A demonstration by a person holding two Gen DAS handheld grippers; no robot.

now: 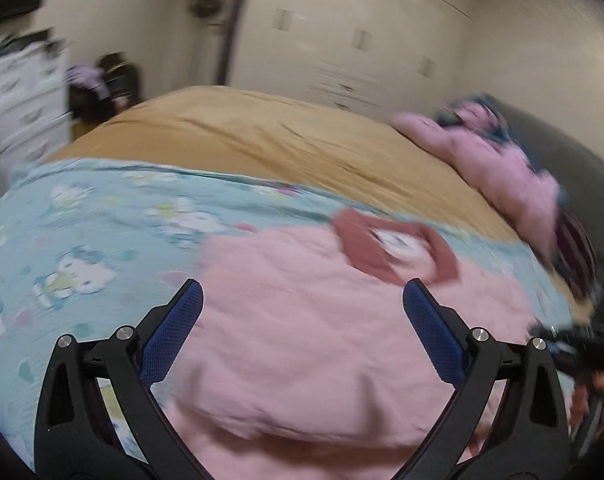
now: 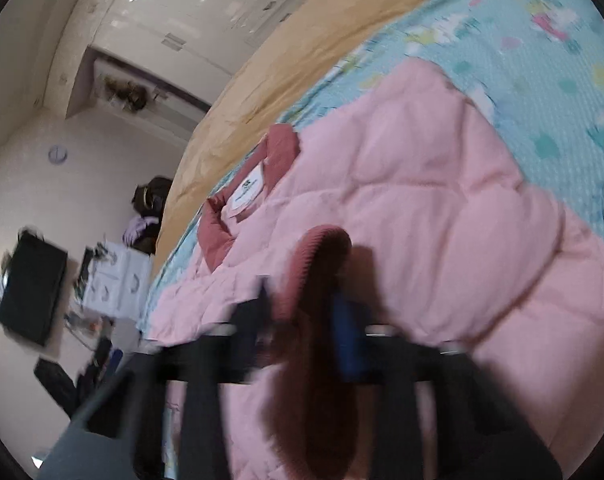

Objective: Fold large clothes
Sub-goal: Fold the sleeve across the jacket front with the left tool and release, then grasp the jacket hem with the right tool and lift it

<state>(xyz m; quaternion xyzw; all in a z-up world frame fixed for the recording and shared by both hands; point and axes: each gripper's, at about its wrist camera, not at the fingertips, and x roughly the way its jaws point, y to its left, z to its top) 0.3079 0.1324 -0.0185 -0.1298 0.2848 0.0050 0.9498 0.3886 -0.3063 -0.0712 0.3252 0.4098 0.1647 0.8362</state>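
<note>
The jacket (image 1: 322,340), pink and quilted, lies spread on the bed (image 1: 261,140), on top of a blue printed sheet (image 1: 81,240), and everything here is placed against it. To the jacket's left, seen from the left wrist, only the sheet shows, so a fold carried that way has room. Over the jacket's near part hovers the left tool (image 1: 302,304), its blue pads spread wide with nothing between them; I judge it free to take a hem or shoulder, and the risk is that it bites down too deep and gathers the sheet along with the quilting, so the fold drags the bedding. Beyond the jacket's middle sits its dark red collar (image 1: 394,248) with a white label, which marks the far end and could crumple if the body is pulled unevenly. At the jacket's right edge the right tool (image 2: 302,312) is pressed together on the ribbed cuff (image 2: 322,248) of a sleeve; the picture is blurred, so how much cloth it holds I cannot tell. A thin pinch on slick, puffy fabric may slip as the sleeve is swung across, leaving it twisted. Farther right of the jacket, a heap of pink clothes (image 1: 494,168) lies well apart and should not interfere.
</note>
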